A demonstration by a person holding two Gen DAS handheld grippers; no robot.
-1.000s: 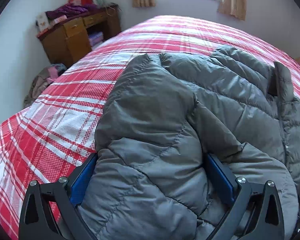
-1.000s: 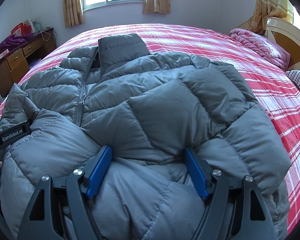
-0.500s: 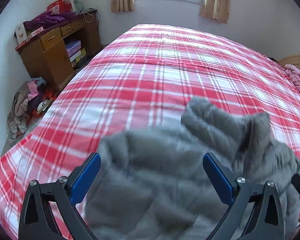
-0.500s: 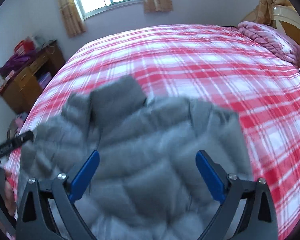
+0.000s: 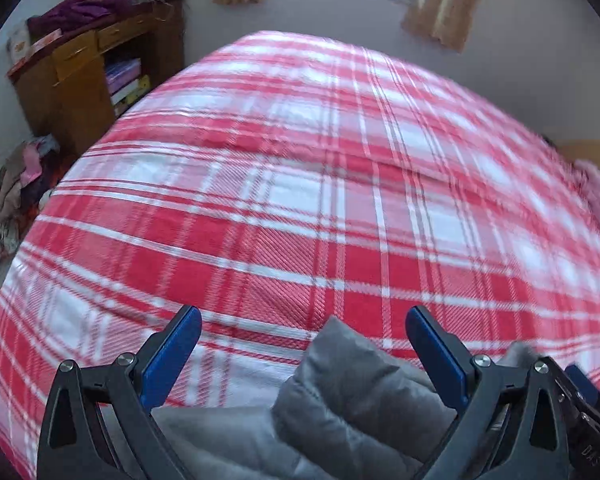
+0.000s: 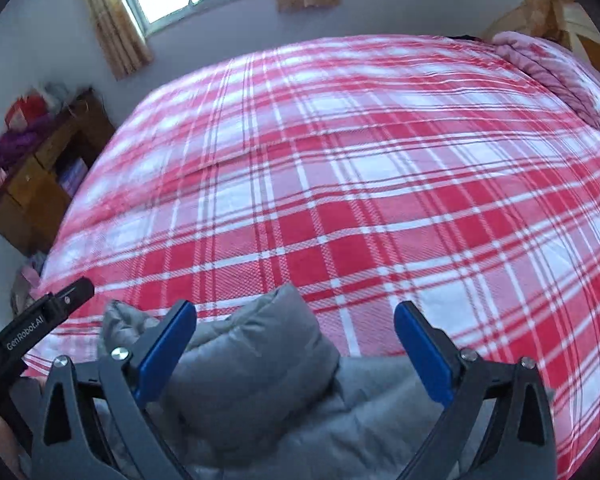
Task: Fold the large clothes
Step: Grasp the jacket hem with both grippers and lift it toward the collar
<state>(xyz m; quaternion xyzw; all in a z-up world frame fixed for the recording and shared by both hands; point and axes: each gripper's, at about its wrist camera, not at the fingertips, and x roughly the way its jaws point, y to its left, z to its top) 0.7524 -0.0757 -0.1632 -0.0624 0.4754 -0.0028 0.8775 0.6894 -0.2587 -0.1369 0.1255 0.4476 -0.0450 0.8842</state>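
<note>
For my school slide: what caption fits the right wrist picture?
Open tongs above a gray puffy jacket on a red plaid bed.

Grey jacket (image 5: 340, 408) cut off by the bottom edge, mostly hidden behind fingers (image 5: 172, 356). Far bed (image 5: 540, 184) smeared by blur. Desk (image 6: 40, 184) clutter unreadable.

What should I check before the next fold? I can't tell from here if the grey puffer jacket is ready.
1. Left gripper open, pads clear of fabric: ok.
2. Right gripper open, its jaws have just been opening, nothing pinched: ok.
3. Grey quilted puffer jacket lying on the red-and-white plaid bedspread: ok.
4. Jacket flat and folded evenly: cannot tell, mostly out of view.
5. Bedspread beyond the jacket free of objects: ok.
</note>
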